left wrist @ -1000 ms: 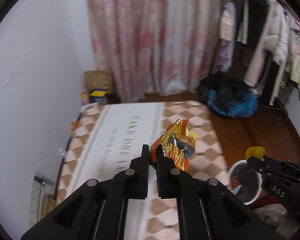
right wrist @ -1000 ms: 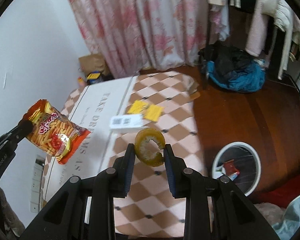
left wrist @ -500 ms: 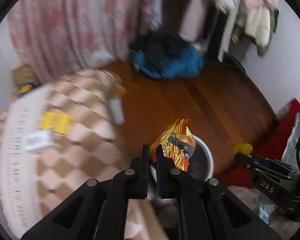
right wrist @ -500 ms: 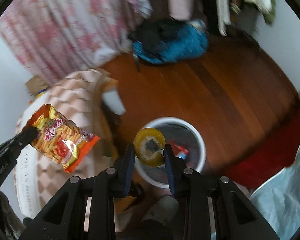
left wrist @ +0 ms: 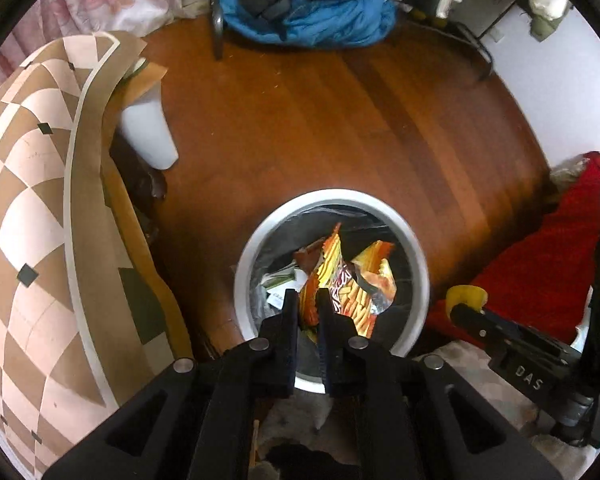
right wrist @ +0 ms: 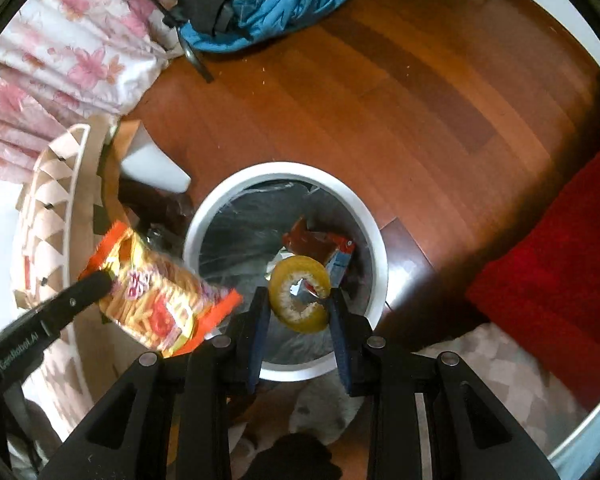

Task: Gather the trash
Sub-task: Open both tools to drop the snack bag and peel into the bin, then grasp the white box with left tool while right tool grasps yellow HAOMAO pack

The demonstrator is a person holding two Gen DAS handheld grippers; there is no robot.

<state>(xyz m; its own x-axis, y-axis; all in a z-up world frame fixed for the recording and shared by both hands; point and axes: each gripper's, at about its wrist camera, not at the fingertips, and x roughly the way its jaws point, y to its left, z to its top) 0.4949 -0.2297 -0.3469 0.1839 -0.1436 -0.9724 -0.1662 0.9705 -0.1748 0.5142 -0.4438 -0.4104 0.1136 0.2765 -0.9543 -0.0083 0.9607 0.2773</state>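
Note:
A white round bin with a dark liner stands on the wooden floor, with wrappers inside. Right over its mouth my left gripper points down; its jaws are opening with the orange snack bag still caught between them. The right wrist view shows that bag hanging at the left gripper's tip, over the bin's left rim. Above the bin opening, my right gripper is shut on a yellow ring-shaped scrap. It also shows at the right of the left wrist view as the right gripper.
A table with a brown-and-cream chequered cloth stands left of the bin, a white object beneath its edge. A blue bag lies at the back, a red cloth right of the bin, a floral curtain behind.
Both grippers swung away from the table and tipped downward, and now hang over the bin. The gap between the left fingers has widened slightly; the right still clamps the yellow ring.

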